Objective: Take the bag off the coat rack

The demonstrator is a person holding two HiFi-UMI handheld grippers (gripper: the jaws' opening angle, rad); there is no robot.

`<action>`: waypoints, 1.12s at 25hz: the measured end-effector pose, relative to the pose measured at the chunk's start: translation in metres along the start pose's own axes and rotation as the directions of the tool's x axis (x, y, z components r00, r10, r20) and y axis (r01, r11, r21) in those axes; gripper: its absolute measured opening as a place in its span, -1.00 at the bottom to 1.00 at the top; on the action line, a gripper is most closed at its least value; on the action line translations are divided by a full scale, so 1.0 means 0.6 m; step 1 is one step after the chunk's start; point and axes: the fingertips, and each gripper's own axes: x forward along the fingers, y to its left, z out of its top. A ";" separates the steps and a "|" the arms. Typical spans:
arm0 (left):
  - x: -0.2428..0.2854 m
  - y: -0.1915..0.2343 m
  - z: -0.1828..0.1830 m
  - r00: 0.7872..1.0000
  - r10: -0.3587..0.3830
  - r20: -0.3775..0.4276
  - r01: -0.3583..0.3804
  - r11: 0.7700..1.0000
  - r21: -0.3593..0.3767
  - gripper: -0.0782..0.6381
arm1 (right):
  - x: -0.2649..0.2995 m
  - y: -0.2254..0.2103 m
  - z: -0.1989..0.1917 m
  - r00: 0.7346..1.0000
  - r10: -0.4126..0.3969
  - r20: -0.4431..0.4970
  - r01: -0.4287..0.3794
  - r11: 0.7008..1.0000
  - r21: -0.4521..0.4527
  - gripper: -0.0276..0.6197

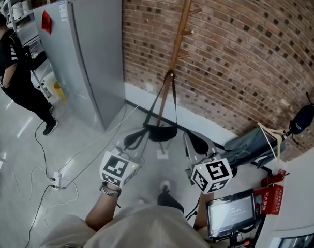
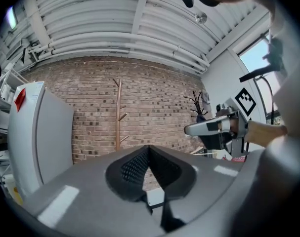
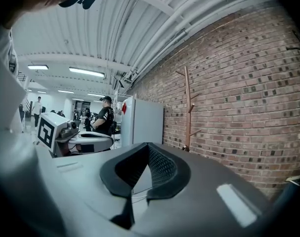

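A wooden coat rack (image 1: 181, 32) stands against the brick wall. A black bag (image 1: 161, 133) hangs low on it by a long dark strap (image 1: 164, 94) looped over a peg. My left gripper (image 1: 135, 137) is just left of the bag and my right gripper (image 1: 197, 141) just right of it, both about level with it. Both are shut with nothing between the pads. The rack (image 2: 118, 115) shows straight ahead above the closed left gripper (image 2: 149, 149), and the rack (image 3: 187, 107) again beyond the closed right gripper (image 3: 148, 149). The bag is hidden behind the jaws in both gripper views.
A grey fridge (image 1: 81, 50) stands left of the rack, with a person in black (image 1: 17, 74) beside it. Cables and a power strip (image 1: 57, 180) lie on the floor. At the right are a folded frame (image 1: 252, 143), a screen (image 1: 232, 213) and red equipment (image 1: 270, 195).
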 end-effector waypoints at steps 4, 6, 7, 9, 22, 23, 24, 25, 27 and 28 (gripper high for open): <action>0.007 0.025 -0.008 1.000 0.015 -0.007 -0.015 1.000 -0.004 -0.78 | 0.017 -0.005 0.000 1.000 0.004 -0.002 -0.004 1.000 0.000 -0.91; 0.014 0.030 -0.012 1.000 0.014 -0.010 -0.014 1.000 0.001 -0.78 | 0.026 -0.012 0.002 1.000 0.008 0.007 -0.008 1.000 0.004 -0.91; 0.019 0.032 -0.013 1.000 0.014 -0.011 -0.014 1.000 0.002 -0.78 | 0.030 -0.015 0.002 1.000 0.009 0.013 -0.009 1.000 0.003 -0.91; 0.029 0.037 -0.016 1.000 0.015 -0.012 -0.015 1.000 0.005 -0.78 | 0.041 -0.023 0.004 1.000 0.014 0.026 -0.014 1.000 0.002 -0.91; 0.168 0.076 -0.037 0.999 0.017 -0.031 -0.017 1.000 0.010 -0.78 | 0.127 -0.151 -0.011 1.000 0.026 0.005 -0.026 0.999 0.028 -0.91; 0.181 0.080 -0.036 0.999 0.021 -0.033 -0.020 1.000 0.010 -0.78 | 0.136 -0.163 -0.010 1.000 0.028 0.003 -0.028 0.999 0.024 -0.91; 0.193 0.085 -0.036 0.999 0.025 -0.036 -0.025 1.000 0.011 -0.78 | 0.146 -0.174 -0.009 1.000 0.030 0.003 -0.030 0.999 0.021 -0.91; 0.205 0.089 -0.036 0.999 0.031 -0.038 -0.031 0.999 0.011 -0.78 | 0.154 -0.185 -0.008 0.999 0.035 0.006 -0.035 0.999 0.019 -0.91; 0.230 0.098 -0.038 0.998 0.046 -0.041 -0.045 0.999 0.013 -0.78 | 0.170 -0.204 -0.003 0.998 0.058 0.027 -0.059 0.998 0.022 -0.91; 0.242 0.103 -0.038 0.998 0.054 -0.041 -0.053 0.998 0.014 -0.78 | 0.178 -0.214 0.001 0.996 0.075 0.042 -0.076 0.997 0.027 -0.91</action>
